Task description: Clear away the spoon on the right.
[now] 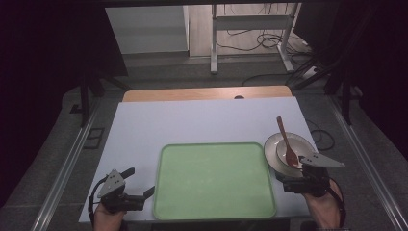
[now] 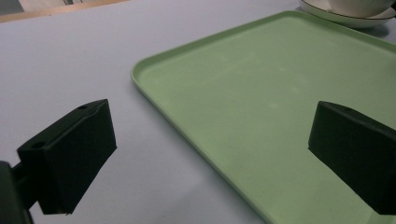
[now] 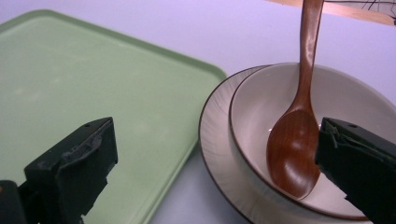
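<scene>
A pale green tray [image 1: 214,180] [image 2: 261,93] [image 3: 93,79] lies empty at the table's front middle. To its right sits a cream bowl [image 1: 300,144] [image 3: 261,107] on a ribbed plate [image 1: 270,154] [image 3: 217,130], and a brown wooden spoon [image 1: 286,142] [image 3: 296,149] rests in the bowl with its handle leaning away. My right gripper [image 1: 300,172] [image 3: 215,168] is open at the near rim of plate and bowl, one jaw over the tray's edge, the other beside the spoon's scoop. My left gripper [image 1: 140,182] [image 2: 210,158] is open and holds nothing, straddling the tray's left rim.
A white sheet [image 1: 192,120] covers the table, with a strip of bare wood [image 1: 207,93] along the far edge. Beyond it stand a metal frame [image 1: 214,43] and cables on the floor. Rails run along both sides of the table.
</scene>
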### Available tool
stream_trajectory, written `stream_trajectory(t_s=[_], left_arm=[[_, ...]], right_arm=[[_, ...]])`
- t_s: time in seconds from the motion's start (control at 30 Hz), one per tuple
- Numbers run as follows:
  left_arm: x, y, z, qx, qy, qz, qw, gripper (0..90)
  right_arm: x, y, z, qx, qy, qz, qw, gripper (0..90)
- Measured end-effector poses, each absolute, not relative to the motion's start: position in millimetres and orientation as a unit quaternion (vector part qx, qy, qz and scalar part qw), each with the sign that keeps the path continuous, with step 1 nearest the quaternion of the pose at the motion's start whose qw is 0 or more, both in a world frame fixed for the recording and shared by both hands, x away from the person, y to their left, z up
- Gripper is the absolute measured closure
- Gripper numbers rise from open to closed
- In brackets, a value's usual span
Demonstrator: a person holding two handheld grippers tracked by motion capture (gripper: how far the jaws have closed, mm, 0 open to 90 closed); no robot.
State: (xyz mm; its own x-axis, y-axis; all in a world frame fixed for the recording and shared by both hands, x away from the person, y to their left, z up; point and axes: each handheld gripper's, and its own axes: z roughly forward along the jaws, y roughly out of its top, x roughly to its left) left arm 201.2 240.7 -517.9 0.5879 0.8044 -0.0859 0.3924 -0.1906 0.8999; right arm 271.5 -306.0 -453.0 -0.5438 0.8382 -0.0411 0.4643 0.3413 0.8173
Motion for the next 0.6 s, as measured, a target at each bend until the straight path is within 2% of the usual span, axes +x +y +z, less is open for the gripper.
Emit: stream_trajectory(t_s=[0.6], left_arm=[[201.5, 241.2, -518.1, 0.744, 0.404, 0.209, 0.490, 0.7]], right_arm=[[300.0, -305.5, -437.8, 0.428, 0.784, 0.382, 0.236, 0.0]])
